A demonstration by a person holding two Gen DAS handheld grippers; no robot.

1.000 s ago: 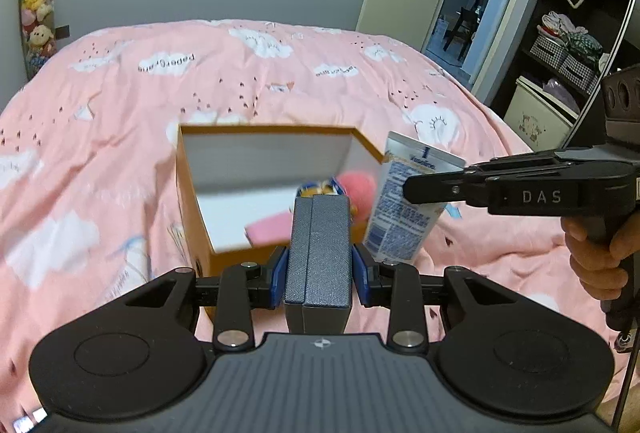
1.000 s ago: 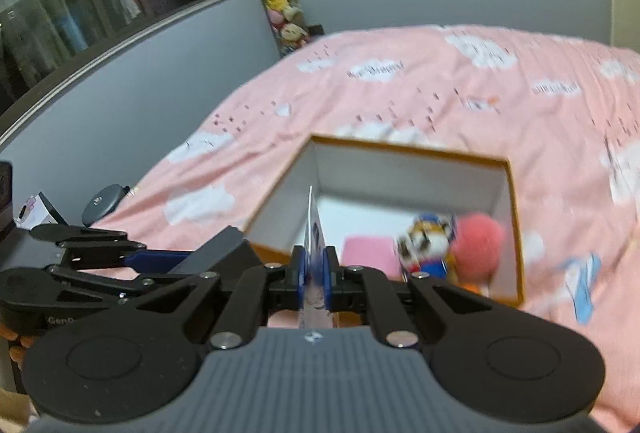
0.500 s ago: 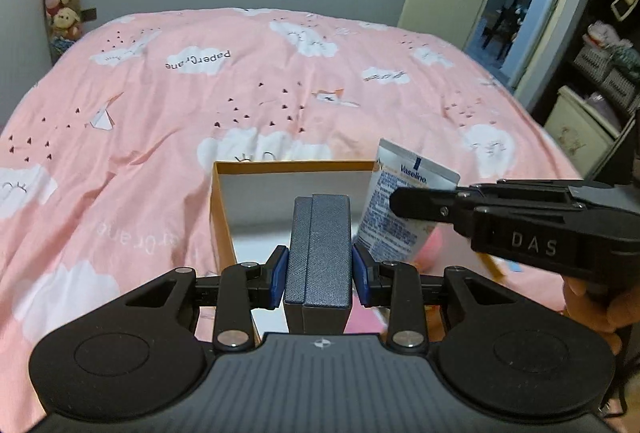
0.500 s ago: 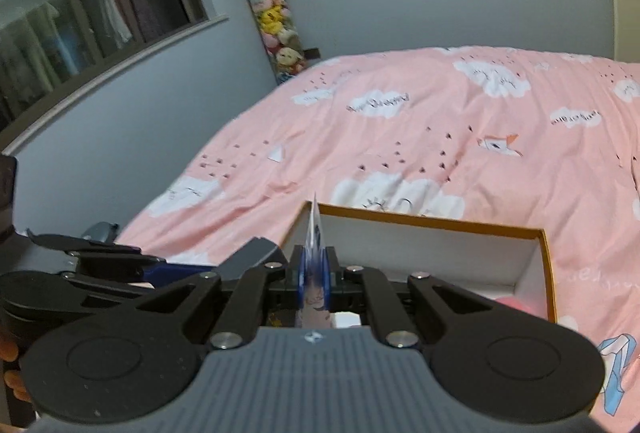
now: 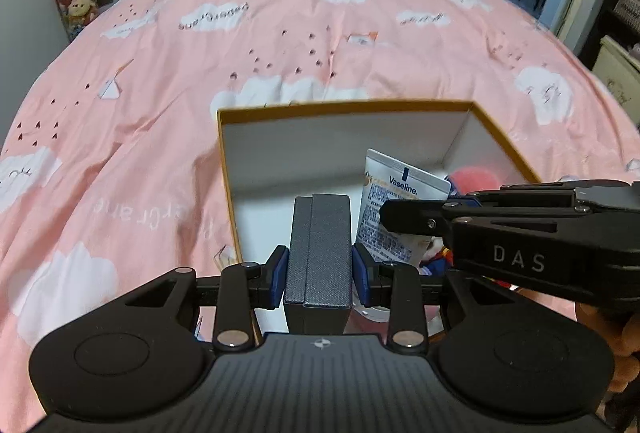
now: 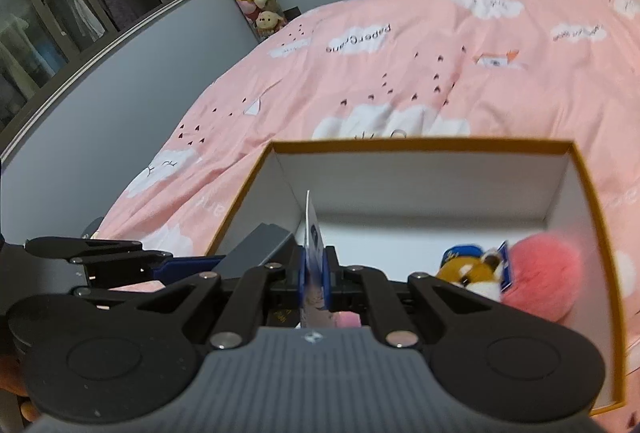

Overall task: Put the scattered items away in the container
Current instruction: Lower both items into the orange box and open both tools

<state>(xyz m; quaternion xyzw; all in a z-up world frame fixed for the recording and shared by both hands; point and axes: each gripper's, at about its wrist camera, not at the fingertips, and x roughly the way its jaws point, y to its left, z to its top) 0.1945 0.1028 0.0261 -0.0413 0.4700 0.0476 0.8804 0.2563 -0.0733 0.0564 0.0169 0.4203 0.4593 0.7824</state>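
Clamped between the left gripper's [image 5: 319, 265] blue pads, a dark grey case [image 5: 319, 253] hangs over the orange-rimmed box [image 5: 504, 141]; the right gripper [image 6: 314, 275] pinches a Vaseline tube [image 5: 400, 209] just beside it. Inside sit a pink pompom [image 6: 544, 273] and what looks like a plush tiger [image 6: 472, 273].

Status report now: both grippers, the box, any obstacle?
Left gripper shut on grey case. Right gripper shut on Vaseline tube. Both over open box; plush toys inside. Nothing blocking.

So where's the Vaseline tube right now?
The Vaseline tube is pinched in the right gripper, held over the open box, just right of the dark case in the left wrist view.
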